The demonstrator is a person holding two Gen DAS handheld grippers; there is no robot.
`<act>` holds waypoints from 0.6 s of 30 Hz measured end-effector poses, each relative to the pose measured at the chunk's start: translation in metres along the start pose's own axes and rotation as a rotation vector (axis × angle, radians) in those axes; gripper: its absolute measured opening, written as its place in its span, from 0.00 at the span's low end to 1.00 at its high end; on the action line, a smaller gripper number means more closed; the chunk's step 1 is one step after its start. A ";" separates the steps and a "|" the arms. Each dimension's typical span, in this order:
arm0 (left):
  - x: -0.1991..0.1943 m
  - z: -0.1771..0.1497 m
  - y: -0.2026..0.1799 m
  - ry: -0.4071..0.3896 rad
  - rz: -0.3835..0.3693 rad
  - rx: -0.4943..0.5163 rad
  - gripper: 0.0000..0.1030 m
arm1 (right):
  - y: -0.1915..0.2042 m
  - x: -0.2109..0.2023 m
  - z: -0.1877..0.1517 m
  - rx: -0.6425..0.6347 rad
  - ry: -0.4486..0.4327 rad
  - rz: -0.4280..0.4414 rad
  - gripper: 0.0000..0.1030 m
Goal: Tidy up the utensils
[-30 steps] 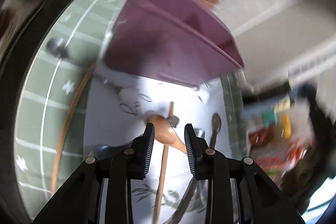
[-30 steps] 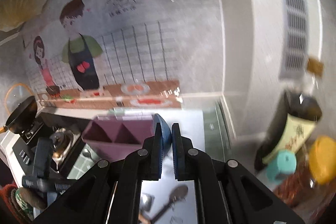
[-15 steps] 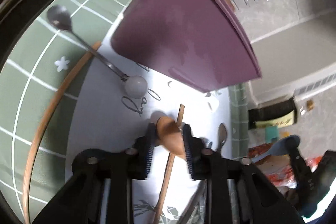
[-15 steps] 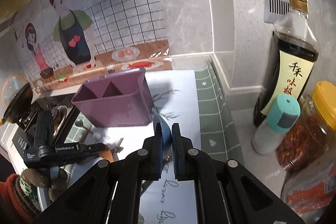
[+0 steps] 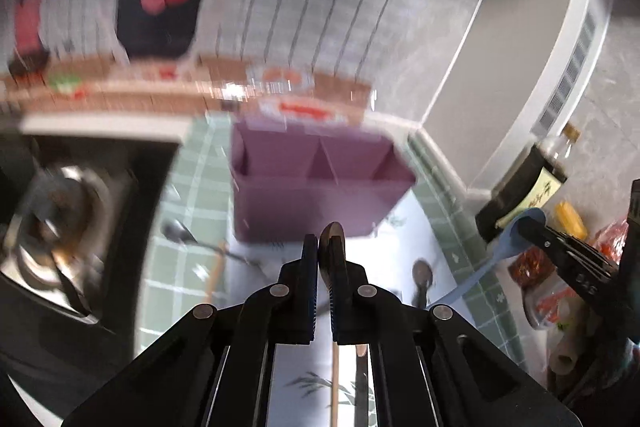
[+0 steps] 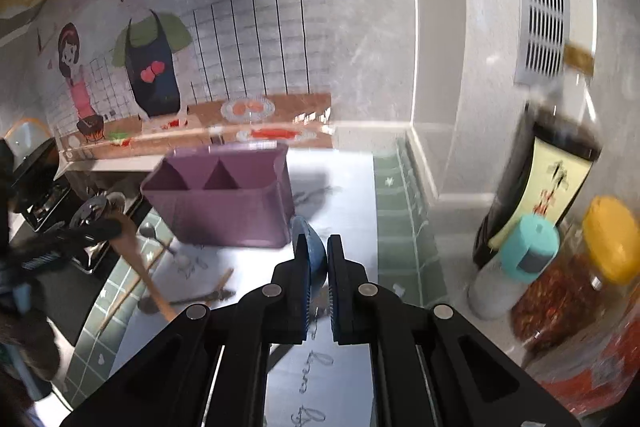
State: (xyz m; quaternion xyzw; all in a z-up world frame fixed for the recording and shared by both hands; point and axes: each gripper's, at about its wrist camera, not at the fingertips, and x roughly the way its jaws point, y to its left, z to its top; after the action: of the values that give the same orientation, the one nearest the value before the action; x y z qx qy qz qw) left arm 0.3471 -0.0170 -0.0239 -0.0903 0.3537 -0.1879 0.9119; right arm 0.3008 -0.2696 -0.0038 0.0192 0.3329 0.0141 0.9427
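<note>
A purple divided utensil caddy (image 5: 316,187) (image 6: 224,199) stands on the white mat by the back wall. My left gripper (image 5: 324,251) is shut on a wooden spoon (image 5: 334,233). The spoon is lifted off the mat in front of the caddy, bowl edge-on between the pads, handle hanging below. In the right wrist view that wooden spoon (image 6: 138,263) slants down at the left. My right gripper (image 6: 318,251) is shut on a blue spoon (image 6: 306,243), held to the right of the caddy. The same blue spoon (image 5: 516,231) shows at the right of the left wrist view.
Metal spoons (image 6: 192,299) (image 5: 422,275) and a wooden stick (image 6: 128,291) lie on the mat in front of the caddy. A soy sauce bottle (image 6: 548,179), a teal-capped shaker (image 6: 516,259) and a yellow-lidded jar (image 6: 580,267) crowd the right. A gas stove (image 5: 60,227) is at the left.
My left gripper closed on the wooden spoon's bowl, lifted it off the mat and rolled upright to face the caddy. The right gripper kept the blue spoon and shifted slightly.
</note>
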 end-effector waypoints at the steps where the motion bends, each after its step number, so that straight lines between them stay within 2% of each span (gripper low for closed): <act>1: -0.014 0.010 0.000 -0.031 0.000 0.017 0.05 | 0.000 -0.005 0.007 -0.004 -0.021 -0.001 0.07; 6: -0.086 0.088 -0.025 -0.239 -0.006 0.150 0.05 | 0.014 -0.057 0.090 -0.079 -0.254 0.004 0.07; 9: -0.107 0.131 -0.032 -0.329 0.014 0.201 0.05 | 0.024 -0.071 0.138 -0.109 -0.322 0.033 0.07; 11: -0.108 0.147 -0.035 -0.368 0.045 0.237 0.05 | 0.034 -0.064 0.159 -0.147 -0.330 0.023 0.07; 13: -0.096 0.160 -0.034 -0.369 0.073 0.267 0.05 | 0.040 -0.049 0.169 -0.171 -0.309 0.020 0.07; 18: -0.038 0.165 -0.015 -0.263 0.080 0.244 0.05 | 0.052 0.019 0.161 -0.191 -0.175 0.034 0.07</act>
State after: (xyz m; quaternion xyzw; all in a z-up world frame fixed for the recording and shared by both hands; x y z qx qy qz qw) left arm 0.4289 -0.0096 0.1245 0.0114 0.2092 -0.1796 0.9612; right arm 0.4157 -0.2209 0.1115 -0.0636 0.2461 0.0599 0.9653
